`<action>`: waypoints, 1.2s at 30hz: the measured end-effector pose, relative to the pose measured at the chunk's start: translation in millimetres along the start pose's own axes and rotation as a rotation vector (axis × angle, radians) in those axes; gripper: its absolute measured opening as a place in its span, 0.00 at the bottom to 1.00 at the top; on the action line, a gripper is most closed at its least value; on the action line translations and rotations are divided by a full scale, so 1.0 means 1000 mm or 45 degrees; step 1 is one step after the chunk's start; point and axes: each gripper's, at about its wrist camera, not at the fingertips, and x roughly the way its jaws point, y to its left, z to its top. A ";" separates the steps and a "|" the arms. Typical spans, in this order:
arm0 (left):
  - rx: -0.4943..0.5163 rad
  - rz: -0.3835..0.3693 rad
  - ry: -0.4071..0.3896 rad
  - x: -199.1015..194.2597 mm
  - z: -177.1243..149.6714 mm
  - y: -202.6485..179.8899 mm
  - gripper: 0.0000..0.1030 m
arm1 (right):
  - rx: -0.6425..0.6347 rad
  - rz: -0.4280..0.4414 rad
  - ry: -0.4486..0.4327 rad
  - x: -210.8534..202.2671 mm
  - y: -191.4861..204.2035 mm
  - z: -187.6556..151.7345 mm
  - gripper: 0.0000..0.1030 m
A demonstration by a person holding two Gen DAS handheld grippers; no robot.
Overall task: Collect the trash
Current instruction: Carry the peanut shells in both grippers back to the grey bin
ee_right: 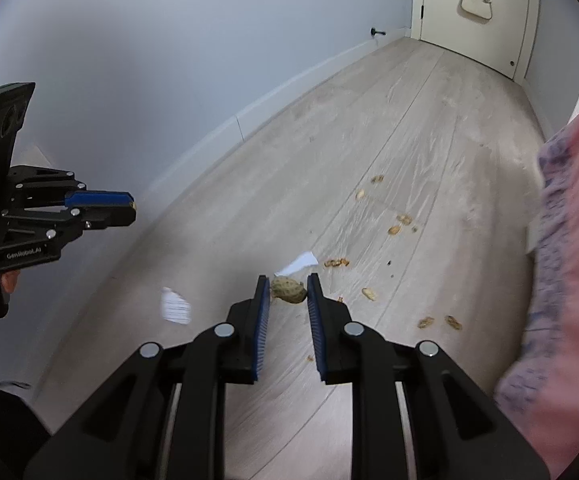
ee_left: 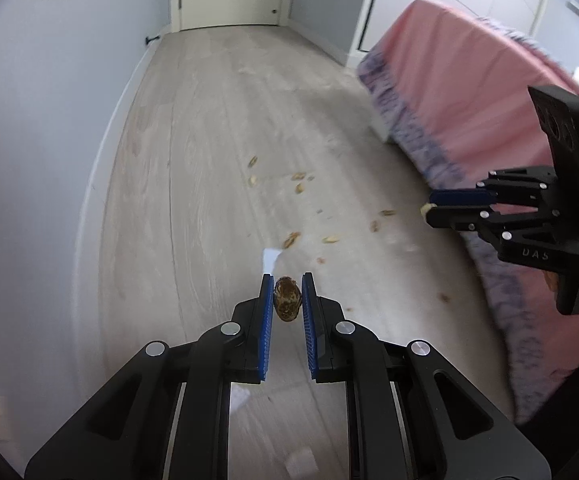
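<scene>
A person is working a bedroom floor (ee_left: pixel 193 184) with a tool in each hand, each one clamped on a peanut shell. The left tool (ee_left: pixel 286 294) is pinching a dark, mottled shell (ee_left: pixel 287 299) upright between its blue pads, right at the fingertips. The right tool (ee_right: pixel 288 290) is gripping a paler, broader shell (ee_right: pixel 289 289) the same way, crosswise at its tips.

Both shells are hanging in the air above the boards, so these two pieces look as good as collected, though no bin or bag is showing in either view. Much is remaining, by the look of it: a loose scatter of shells (ee_left: pixel 295 184) is lying on the floor ahead of the tools, near the pink bedspread (ee_left: pixel 461 80), with more fragments trailing along the bed's edge. Two white paper scraps (ee_right: pixel 299 263) are also lying on the boards, one just beyond the right tool's tips, the other to its left.
</scene>
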 end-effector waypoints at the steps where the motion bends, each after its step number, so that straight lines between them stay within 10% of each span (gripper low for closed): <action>1: 0.006 -0.005 0.007 -0.018 0.011 -0.005 0.12 | 0.015 -0.004 -0.001 -0.031 0.004 0.013 0.20; 18: 0.028 -0.074 -0.126 -0.324 0.229 -0.124 0.12 | 0.242 -0.099 -0.107 -0.355 0.033 0.141 0.20; 36: 0.373 -0.276 -0.210 -0.425 0.280 -0.236 0.12 | 0.301 -0.315 -0.229 -0.487 0.030 0.137 0.20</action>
